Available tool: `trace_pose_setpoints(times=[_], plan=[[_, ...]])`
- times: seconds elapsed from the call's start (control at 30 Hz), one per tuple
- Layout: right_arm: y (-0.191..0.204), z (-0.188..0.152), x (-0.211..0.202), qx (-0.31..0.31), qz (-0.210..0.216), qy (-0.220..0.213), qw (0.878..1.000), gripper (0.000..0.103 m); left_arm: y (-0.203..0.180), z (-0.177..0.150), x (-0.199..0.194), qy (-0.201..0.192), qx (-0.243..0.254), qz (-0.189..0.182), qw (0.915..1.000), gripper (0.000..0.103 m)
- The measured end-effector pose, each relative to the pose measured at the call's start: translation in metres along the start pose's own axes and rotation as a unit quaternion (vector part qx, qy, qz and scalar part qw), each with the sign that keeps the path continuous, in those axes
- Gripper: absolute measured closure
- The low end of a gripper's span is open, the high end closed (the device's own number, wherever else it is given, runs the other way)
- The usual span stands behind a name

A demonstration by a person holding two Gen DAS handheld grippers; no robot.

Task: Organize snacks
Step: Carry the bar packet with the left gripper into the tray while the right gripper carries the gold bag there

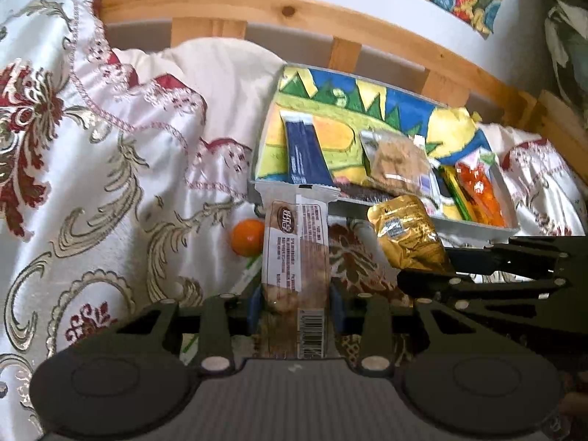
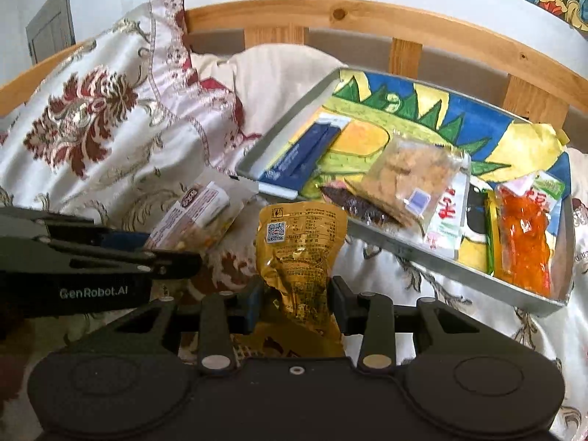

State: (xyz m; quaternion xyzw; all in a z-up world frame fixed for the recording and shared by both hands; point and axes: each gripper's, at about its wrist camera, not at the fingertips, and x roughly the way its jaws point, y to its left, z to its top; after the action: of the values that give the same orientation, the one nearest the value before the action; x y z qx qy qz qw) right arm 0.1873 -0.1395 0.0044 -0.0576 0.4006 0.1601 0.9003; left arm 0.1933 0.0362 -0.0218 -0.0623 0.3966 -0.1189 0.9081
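My left gripper (image 1: pixel 296 307) is shut on a clear-and-white wrapped snack bar (image 1: pixel 296 250), held upright just in front of the grey tray (image 1: pixel 474 229). It also shows in the right wrist view (image 2: pixel 198 217). My right gripper (image 2: pixel 296 305) is shut on a gold foil snack pouch (image 2: pixel 299 253), held above the bedspread before the tray's (image 2: pixel 404 253) near wall. The pouch shows in the left wrist view (image 1: pixel 404 237). In the tray lie a dark blue packet (image 2: pixel 305 154), a clear bag of brown snacks (image 2: pixel 411 176) and an orange snack bag (image 2: pixel 523 235).
The tray rests on a patterned satin bedspread (image 1: pixel 121 169), lined with a colourful drawing (image 2: pixel 477 125). A small orange fruit (image 1: pixel 248 237) lies on the bed left of the snack bar. A wooden bed rail (image 2: pixel 404 18) runs behind the tray.
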Motion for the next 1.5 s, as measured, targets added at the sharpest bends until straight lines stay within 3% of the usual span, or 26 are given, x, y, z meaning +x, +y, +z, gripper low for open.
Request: trace_pose_setpoints(times=[0.3, 0.73, 0.9, 1.2, 1.5], plan=[[-0.016, 0.024, -0.014, 0.01, 0.007, -0.062, 0.998, 0.062, -0.001, 0.013, -0.003, -0.015, -0.048, 0.008, 0.9987, 0.062], [-0.1, 0.051, -0.004, 0.101, -0.054, -0.119, 0.986, 0.062, -0.063, 0.117, 0.046, -0.113, -0.03, -0.006, 0.9931, 0.062], [-0.13, 0.055, 0.008, 0.141, -0.059, -0.107, 0.982, 0.062, -0.079, 0.133, 0.079, -0.11, -0.02, 0.004, 0.9937, 0.062], [-0.148, 0.049, 0.03, 0.151, -0.091, -0.084, 0.981, 0.062, -0.081, 0.133, 0.124, -0.083, -0.01, 0.045, 0.9955, 0.062], [-0.141, 0.048, 0.047, 0.113, -0.128, -0.065, 0.983, 0.061, -0.08, 0.123, 0.142, -0.068, -0.003, 0.059, 0.9959, 0.062]])
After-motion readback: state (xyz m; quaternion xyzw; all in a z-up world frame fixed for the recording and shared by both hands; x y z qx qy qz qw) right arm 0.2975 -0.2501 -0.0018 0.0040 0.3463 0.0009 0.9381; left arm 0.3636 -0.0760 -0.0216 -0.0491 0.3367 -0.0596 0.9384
